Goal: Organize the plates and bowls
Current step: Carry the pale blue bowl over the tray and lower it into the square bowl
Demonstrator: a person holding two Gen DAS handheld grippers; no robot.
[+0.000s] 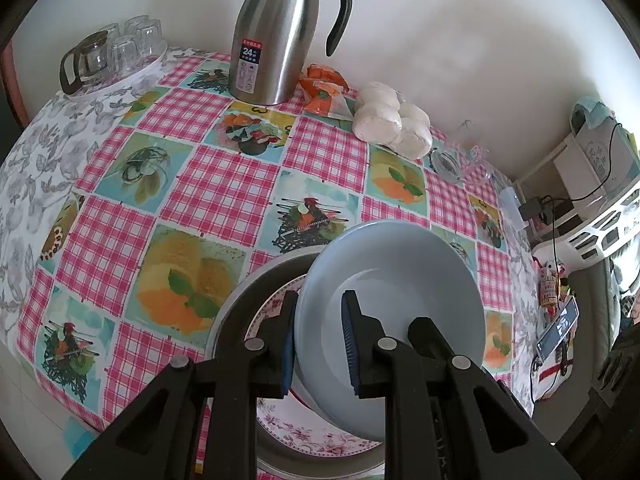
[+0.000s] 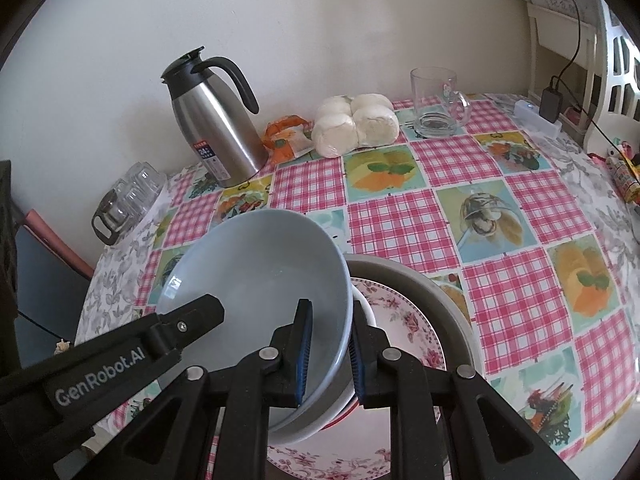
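Blue bowl (image 1: 392,312): being gripped at opposite rims by left gripper (image 1: 318,344) and right gripper (image 2: 328,354), hovering tilted over floral plate (image 2: 404,320) in grey plate (image 2: 440,292). Stacking nearing completion; setting down remaining.

"24" on flask (image 1: 276,32); "GenRobot.AI", apparently left tongs (image 2: 192,318)

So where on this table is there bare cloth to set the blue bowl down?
Open cloth lies mid-table, between the thermos at the back and the stacked plates at the front, and on the right, in front of the glass mug. The back edge is crowded: tray of glasses, thermos, orange packet, buns.
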